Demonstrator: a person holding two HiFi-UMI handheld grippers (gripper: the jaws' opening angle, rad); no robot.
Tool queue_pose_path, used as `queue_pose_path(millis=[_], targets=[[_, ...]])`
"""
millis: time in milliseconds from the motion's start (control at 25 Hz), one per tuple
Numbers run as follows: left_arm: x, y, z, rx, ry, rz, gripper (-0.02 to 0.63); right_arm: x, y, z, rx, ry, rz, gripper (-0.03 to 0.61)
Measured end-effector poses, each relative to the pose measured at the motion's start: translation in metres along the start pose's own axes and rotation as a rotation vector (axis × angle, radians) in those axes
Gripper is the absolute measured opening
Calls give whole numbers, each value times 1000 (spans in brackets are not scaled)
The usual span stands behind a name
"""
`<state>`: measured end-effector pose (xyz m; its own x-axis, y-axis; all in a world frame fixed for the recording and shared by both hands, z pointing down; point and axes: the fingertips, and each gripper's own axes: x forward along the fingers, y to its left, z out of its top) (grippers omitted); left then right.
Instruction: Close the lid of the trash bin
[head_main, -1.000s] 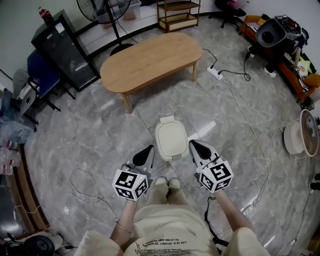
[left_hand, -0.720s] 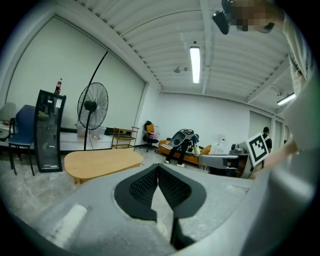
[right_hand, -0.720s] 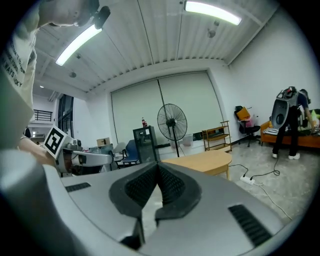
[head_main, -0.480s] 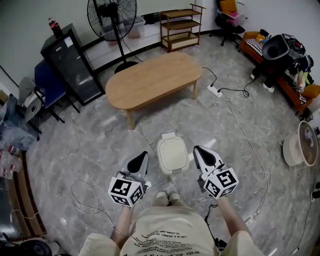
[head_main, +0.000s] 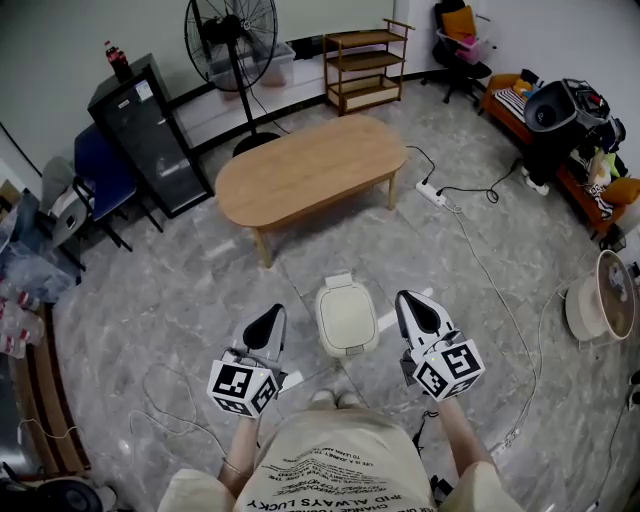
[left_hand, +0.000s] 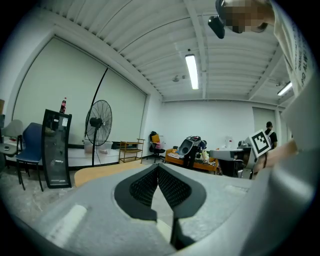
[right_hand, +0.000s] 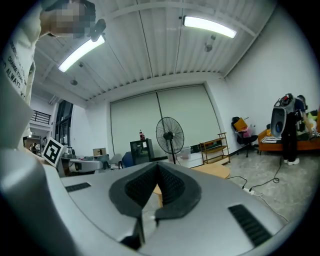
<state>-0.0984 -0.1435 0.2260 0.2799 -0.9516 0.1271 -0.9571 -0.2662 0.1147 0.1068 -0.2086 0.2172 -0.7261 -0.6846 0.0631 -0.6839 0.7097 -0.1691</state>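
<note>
Trash bin (head_main: 347, 320), lid down, contents hidden; left hand-held gripper (head_main: 271, 314), right hand-held gripper (head_main: 407, 298) both closed

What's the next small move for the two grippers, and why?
Probably just draw both back and stop. The trash bin lid already looks flat and closed. The left gripper and right gripper sit either side of it, both shut, empty and not touching it.

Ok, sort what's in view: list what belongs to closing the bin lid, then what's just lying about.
For the job: trash bin, lid looks down; left gripper and right gripper, both shut, empty.
Lying about: wooden table, standing fan, power strip, wooden shelf, black cabinet.
</note>
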Motion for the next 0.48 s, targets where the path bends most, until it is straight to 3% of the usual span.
queue_pose_path(millis=[480], targets=[[-1,2,16,34,-24,10,23,3,3,13,-59,-27,-27,5]])
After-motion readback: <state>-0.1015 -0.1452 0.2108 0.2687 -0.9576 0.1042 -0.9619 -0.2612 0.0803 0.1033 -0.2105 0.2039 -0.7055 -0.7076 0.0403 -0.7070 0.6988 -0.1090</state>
